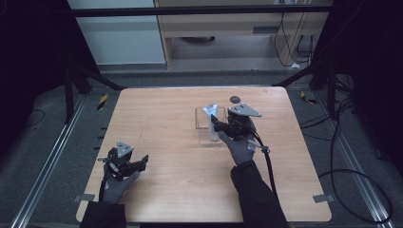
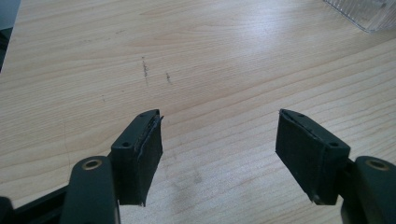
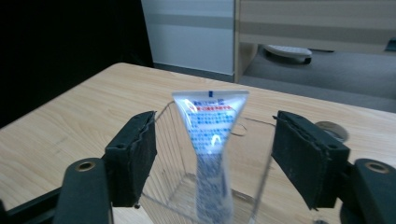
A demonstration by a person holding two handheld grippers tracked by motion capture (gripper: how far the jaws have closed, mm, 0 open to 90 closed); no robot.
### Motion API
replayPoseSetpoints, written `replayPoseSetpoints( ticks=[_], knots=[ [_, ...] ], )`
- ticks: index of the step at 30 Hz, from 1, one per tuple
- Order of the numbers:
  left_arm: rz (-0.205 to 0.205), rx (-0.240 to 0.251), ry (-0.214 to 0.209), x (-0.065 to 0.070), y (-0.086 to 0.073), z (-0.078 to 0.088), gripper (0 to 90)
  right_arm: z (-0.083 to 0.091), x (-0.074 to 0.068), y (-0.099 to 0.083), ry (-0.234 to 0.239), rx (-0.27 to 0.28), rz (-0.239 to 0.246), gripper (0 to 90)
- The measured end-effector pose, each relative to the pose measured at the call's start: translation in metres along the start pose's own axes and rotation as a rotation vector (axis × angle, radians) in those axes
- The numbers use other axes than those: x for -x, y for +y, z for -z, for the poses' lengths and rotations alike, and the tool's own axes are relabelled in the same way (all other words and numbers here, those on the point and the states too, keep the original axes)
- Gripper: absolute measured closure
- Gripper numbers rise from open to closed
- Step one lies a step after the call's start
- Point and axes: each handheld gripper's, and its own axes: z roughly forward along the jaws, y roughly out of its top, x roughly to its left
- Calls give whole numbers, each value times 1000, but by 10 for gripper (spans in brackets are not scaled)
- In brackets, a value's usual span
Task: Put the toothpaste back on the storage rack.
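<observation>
A white tube with blue and red print [image 3: 211,126] stands upright in a clear plastic box [image 3: 261,163], its flat crimped end up. In the high view the tube [image 1: 210,113] and the box [image 1: 202,124] sit right of the table's middle. My right gripper [image 3: 214,122] is open just behind the box, with a jaw on each side of the tube's top and neither pad touching it. The same gripper [image 1: 217,125] points left over the box in the high view. Near the front left, my left gripper [image 1: 144,160] is open and holds nothing. Its jaws [image 2: 219,119] hover over bare wood.
A small dark round disc [image 1: 235,99] lies on the wooden table [image 1: 161,118] behind the box, and it also appears as the disc [image 3: 332,130] past my right jaw. A corner of the clear box [image 2: 369,14] is far right of my left gripper.
</observation>
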Motion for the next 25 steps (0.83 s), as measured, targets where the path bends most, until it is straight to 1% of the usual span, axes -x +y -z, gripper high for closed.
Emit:
replayPoseSetpoints(
  ticks=[2, 4, 9, 14, 17, 18, 20, 22, 23, 25],
  knots=[
    [-2, -1, -1, 1, 0, 0, 306, 10, 0, -3, -11, -5, 26, 278],
    [-3, 0, 0, 1, 0, 0, 306, 21, 2, -8, -4, -10, 34, 270],
    [-4, -1, 0, 2, 0, 0, 306, 48, 13, -19, 25, -11, 7, 247],
    [-2, -4, 0, 2, -1, 0, 305, 73, 27, -37, -2, -12, -4, 242],
    [-3, -5, -1, 2, -1, 0, 305, 83, 35, -51, -11, -32, -9, 234],
    [-3, -5, -2, 2, -1, 0, 305, 86, 38, -55, -15, -47, -3, 224],
    [-4, -5, -3, 2, -1, 0, 308, 91, 44, -63, -26, -54, -4, 224],
    [-4, -6, -5, 2, -1, 0, 310, 95, 49, -70, -26, -73, -7, 218],
    [-3, -7, -6, 2, -1, 0, 310, 97, 51, -74, -38, -85, -1, 218],
    [-2, -6, -5, 1, -1, 0, 310, 100, 55, -81, -53, -110, -9, 214]
  ],
)
